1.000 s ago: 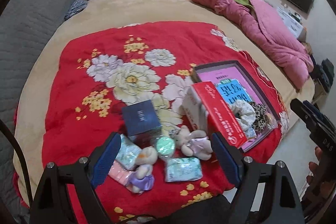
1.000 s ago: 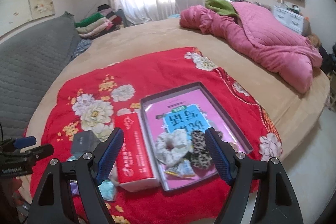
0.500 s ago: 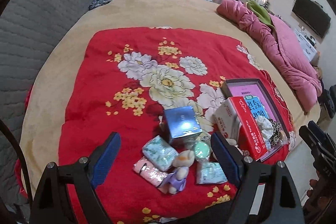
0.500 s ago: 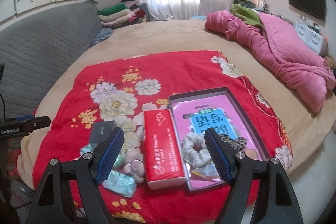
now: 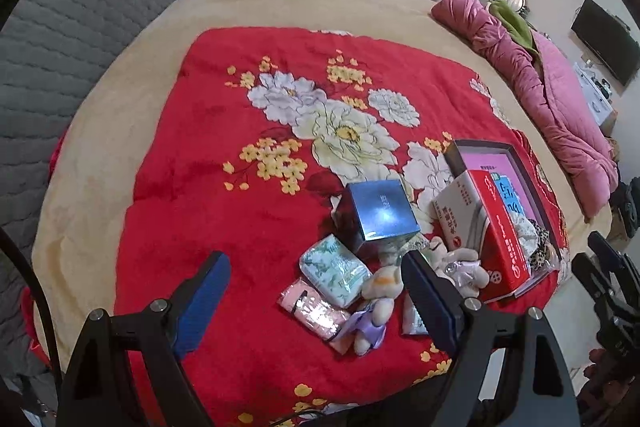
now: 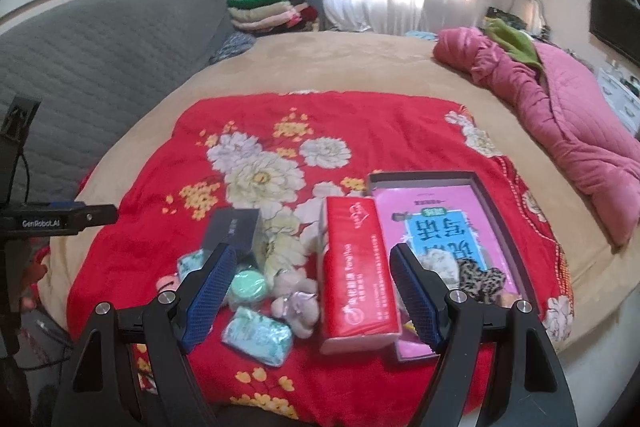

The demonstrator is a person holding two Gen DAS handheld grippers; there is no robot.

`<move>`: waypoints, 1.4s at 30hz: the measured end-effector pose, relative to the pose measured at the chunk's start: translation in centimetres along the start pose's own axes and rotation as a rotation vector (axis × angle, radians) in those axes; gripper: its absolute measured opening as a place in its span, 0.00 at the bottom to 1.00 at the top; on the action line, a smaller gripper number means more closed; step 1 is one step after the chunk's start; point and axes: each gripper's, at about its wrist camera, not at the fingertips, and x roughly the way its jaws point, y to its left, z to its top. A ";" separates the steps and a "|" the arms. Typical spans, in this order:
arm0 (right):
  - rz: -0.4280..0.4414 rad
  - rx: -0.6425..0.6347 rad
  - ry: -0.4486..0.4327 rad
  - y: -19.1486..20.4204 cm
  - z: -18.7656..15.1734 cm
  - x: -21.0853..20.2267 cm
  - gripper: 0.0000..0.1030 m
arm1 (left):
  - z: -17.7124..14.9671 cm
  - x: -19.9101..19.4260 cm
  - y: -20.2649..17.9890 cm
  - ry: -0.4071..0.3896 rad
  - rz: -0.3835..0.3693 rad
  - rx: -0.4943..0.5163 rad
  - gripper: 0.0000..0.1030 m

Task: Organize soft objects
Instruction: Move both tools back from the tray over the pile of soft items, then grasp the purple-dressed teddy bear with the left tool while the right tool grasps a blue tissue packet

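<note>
Tilting steeply down over the red floral blanket, the left gripper hangs with its blue pads spread wide and nothing between them but cloth; the right gripper slants down more gently, equally wide, gripping nothing. In the right wrist view the dark tray lies at one o'clock from that gripper, and the red tissue pack sits in the gap between its fingers. In the left wrist view the blue box sits at one o'clock, the mint tissue packet and plush bunny just inside the right pad.
</note>
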 end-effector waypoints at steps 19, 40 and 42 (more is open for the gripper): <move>0.059 -0.144 0.117 3.2 -3.6 3.5 0.78 | -4.0 5.6 -1.5 0.175 -0.036 0.066 0.84; 0.076 -0.330 0.274 6.0 -8.0 8.5 0.78 | -6.7 10.9 -4.9 0.305 -0.046 0.151 0.73; 0.085 -0.349 0.288 6.2 -8.4 9.0 0.78 | -6.7 11.0 -5.1 0.313 -0.083 0.148 0.69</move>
